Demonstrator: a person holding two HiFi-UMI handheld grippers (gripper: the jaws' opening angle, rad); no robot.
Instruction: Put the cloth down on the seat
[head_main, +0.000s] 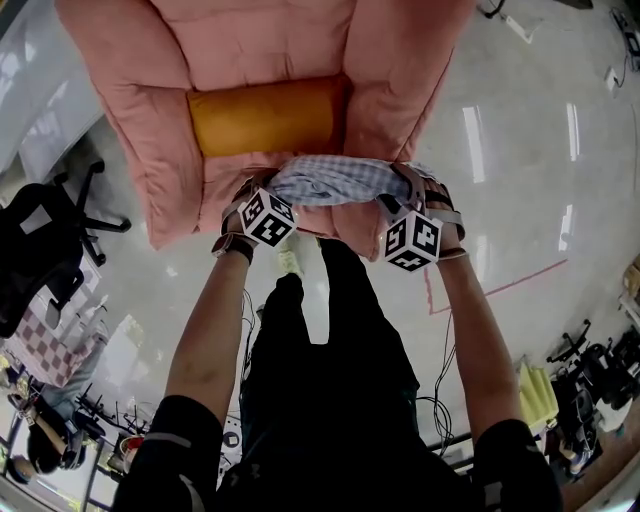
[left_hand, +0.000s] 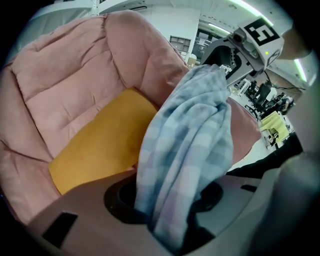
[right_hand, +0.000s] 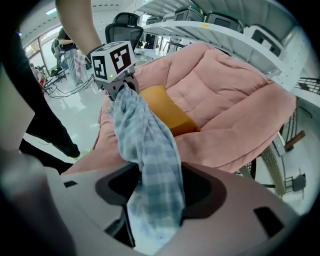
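A blue-and-white checked cloth (head_main: 330, 180) hangs bunched between my two grippers, just above the front edge of the pink padded chair (head_main: 150, 130). An orange cushion (head_main: 262, 115) lies across the seat behind it. My left gripper (head_main: 262, 192) has one end of the cloth (left_hand: 190, 135) running loosely down between its jaws, with dark gaps on either side. My right gripper (head_main: 405, 197) has the other end of the cloth (right_hand: 150, 150) in the same way. Each gripper view shows the opposite gripper at the cloth's far end: the right gripper (left_hand: 235, 55) and the left gripper (right_hand: 117, 65).
A black office chair (head_main: 40, 240) stands on the glossy floor at the left. A red tape line (head_main: 500, 285) crosses the floor to the right. The person's legs (head_main: 320, 330) are right in front of the pink chair. Metal shelves (right_hand: 225, 25) rise behind the chair.
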